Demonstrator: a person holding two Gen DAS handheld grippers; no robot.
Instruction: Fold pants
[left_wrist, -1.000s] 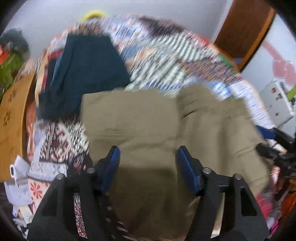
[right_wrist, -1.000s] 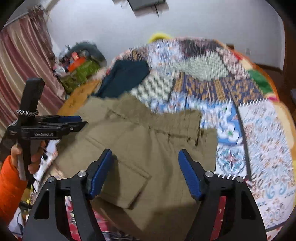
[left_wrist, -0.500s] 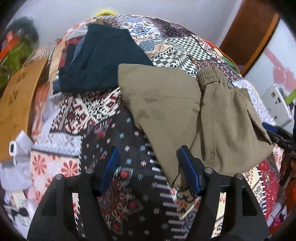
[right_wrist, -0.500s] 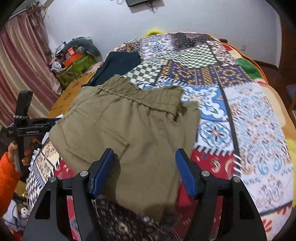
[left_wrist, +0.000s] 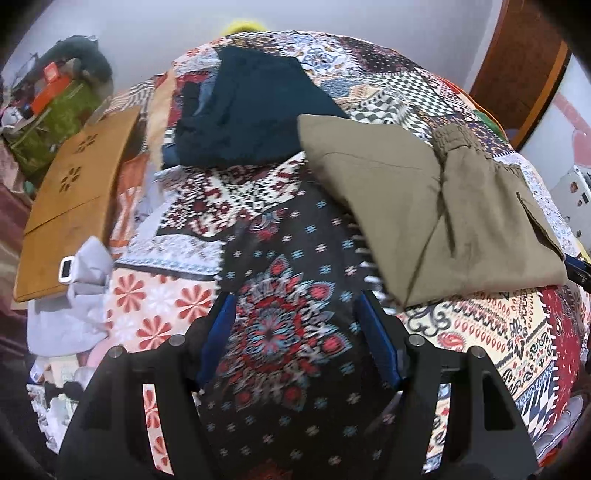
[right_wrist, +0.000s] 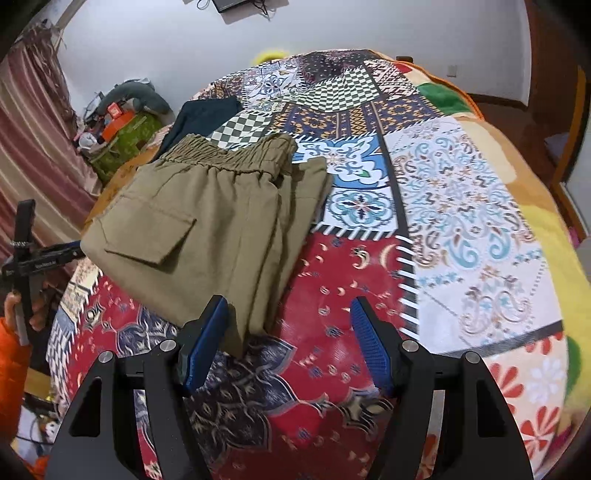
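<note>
The olive pants (left_wrist: 436, 210) lie folded into a compact stack on the patchwork bedspread (left_wrist: 280, 295), with the elastic waistband on the far side and a flap pocket on top (right_wrist: 221, 229). My left gripper (left_wrist: 295, 339) is open and empty, over bare bedspread to the left of the pants. My right gripper (right_wrist: 288, 339) is open and empty; its left finger is next to the near corner of the pants. The left gripper also shows at the left edge of the right wrist view (right_wrist: 33, 258), held in an orange-sleeved hand.
A dark blue folded garment (left_wrist: 251, 110) lies beyond the pants. A wooden board (left_wrist: 74, 199) and a pale cloth (left_wrist: 77, 295) sit at the bed's left side. A cluttered green box (right_wrist: 122, 136) stands by the curtain. The bedspread (right_wrist: 461, 221) stretches to the right.
Both grippers have pulled back off the pants toward the near bed edge. The pants now lie folded and still, free of both grippers.
</note>
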